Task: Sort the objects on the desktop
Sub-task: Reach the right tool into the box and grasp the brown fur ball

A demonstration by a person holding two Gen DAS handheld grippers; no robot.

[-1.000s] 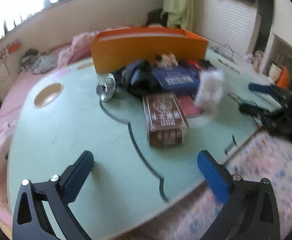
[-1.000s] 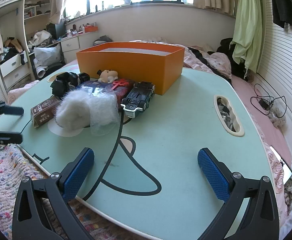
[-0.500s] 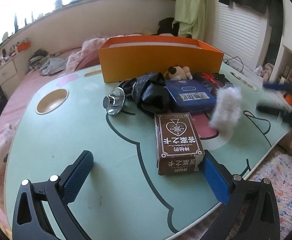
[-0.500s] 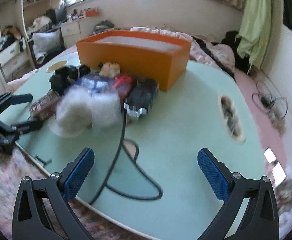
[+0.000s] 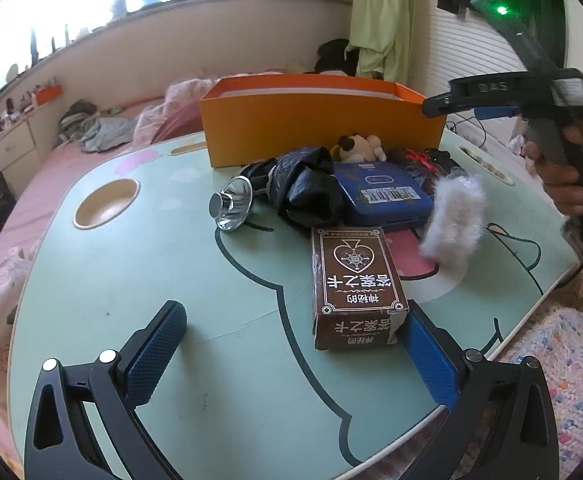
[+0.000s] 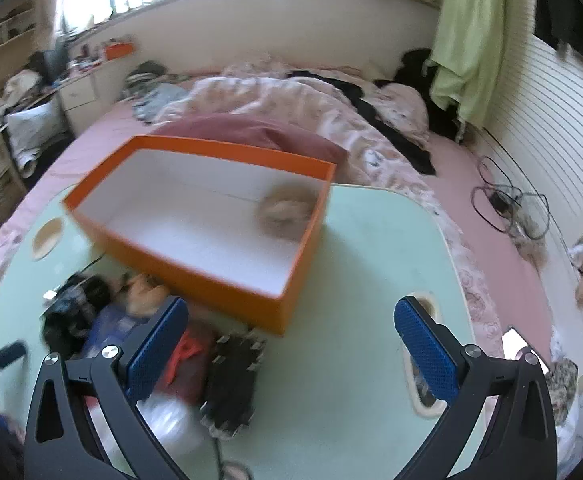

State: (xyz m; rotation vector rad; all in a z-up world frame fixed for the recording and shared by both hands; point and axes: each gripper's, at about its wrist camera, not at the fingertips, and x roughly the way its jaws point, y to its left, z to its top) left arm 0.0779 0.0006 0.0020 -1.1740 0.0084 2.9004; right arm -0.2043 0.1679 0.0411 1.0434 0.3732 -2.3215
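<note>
Left wrist view: bare table (image 5: 103, 280) fills lower left; brown card box (image 5: 353, 286) blocks right of centre. Clutter pile (image 5: 307, 188) crowds the orange box (image 5: 315, 132) upper centre. Right wrist view: box interior open, fuzzy item (image 6: 285, 210) at its right end.

The pale mint-green surface (image 5: 103, 280) carries a dark green cartoon outline and pink patches. At its far side stands an orange cardboard box (image 5: 319, 128), white inside. Near it lie a brown card box (image 5: 355, 280) with cream lettering and a spade emblem, a blue flat tin (image 5: 383, 196) with a white barcode label, a crumpled black plastic bag (image 5: 303, 188), a shiny silver metal funnel (image 5: 231, 208), a white fluffy ball (image 5: 455, 220) and a tan-and-black plush toy (image 5: 359, 148). The left hand-held gripper (image 5: 291, 356) is black with blue textured pads (image 5: 155, 352). To the right, the rug (image 5: 563, 360) is pink with multicoloured flecks.
</note>
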